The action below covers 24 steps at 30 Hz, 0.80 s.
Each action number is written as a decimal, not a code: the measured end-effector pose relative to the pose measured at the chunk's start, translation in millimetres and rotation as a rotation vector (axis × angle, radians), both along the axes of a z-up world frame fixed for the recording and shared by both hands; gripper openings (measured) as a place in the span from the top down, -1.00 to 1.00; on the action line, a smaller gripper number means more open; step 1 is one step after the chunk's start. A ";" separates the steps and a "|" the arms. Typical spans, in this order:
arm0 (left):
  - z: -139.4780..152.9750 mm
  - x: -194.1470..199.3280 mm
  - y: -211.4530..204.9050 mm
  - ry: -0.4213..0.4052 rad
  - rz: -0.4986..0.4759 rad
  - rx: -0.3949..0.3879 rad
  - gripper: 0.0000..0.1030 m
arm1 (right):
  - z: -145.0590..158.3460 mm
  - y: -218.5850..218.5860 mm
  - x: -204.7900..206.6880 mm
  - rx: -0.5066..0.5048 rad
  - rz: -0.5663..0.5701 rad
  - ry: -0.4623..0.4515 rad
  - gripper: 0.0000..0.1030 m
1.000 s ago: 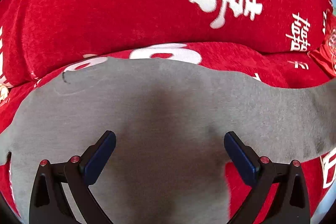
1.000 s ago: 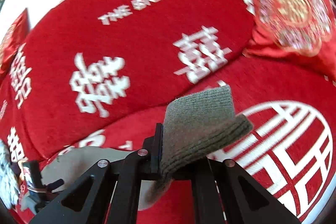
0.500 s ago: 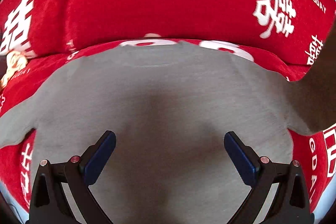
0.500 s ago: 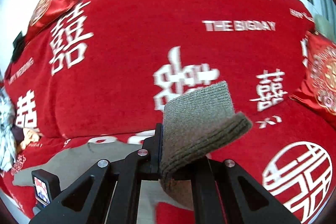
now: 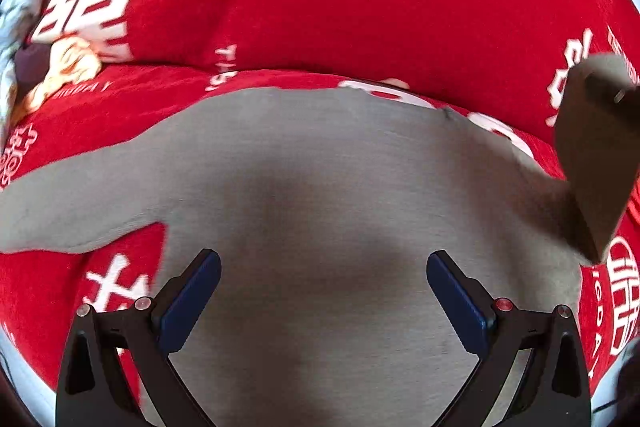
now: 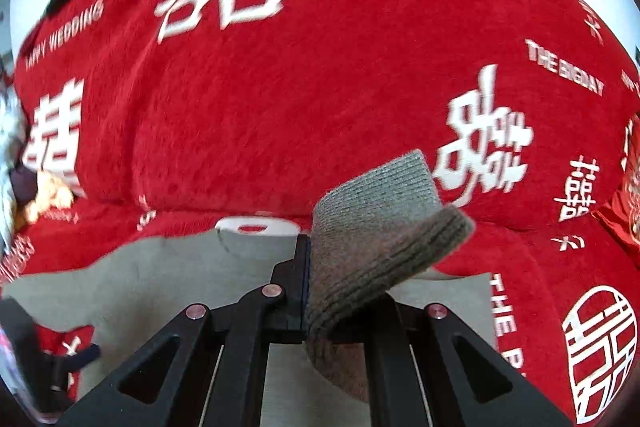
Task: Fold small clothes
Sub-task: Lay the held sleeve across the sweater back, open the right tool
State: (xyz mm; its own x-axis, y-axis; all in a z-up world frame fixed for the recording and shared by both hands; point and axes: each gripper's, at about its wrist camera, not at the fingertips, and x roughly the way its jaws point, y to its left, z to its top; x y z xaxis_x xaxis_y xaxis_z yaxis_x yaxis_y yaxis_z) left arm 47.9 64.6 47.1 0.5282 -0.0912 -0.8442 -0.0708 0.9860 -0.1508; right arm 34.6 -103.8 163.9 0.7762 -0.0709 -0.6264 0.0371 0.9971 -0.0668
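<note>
Here our right gripper [image 6: 308, 287] pinches the soft, limp grey garment's [image 5: 320, 195] ribbed cuff [image 6: 384, 235] at 3 o'clock, our left gripper [image 5: 323, 291] gaping above its body.

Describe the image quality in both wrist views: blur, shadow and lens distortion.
Left wrist view: strong fisheye bowing; a dark shadow falls across the grey sweater between the open left gripper fingers; the lifted sleeve at right is soft. Right wrist view: the red cover lettering is motion-smeared, while the cuff clamped in the right gripper stays sharp.
</note>
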 end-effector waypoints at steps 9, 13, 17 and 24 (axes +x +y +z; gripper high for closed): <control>-13.9 -12.0 56.8 0.012 0.081 -0.038 -1.00 | -66.7 78.9 24.5 -0.111 0.061 0.120 0.89; -14.2 -20.8 77.6 0.001 0.111 -0.071 -1.00 | -82.2 108.6 26.7 -0.142 0.097 0.141 0.89; -13.5 -27.6 92.9 -0.009 0.138 -0.099 -1.00 | -88.0 134.6 26.4 -0.151 0.133 0.144 0.89; -21.4 -32.5 105.8 0.006 0.158 -0.124 -1.00 | -107.5 160.7 32.6 -0.152 0.172 0.210 0.80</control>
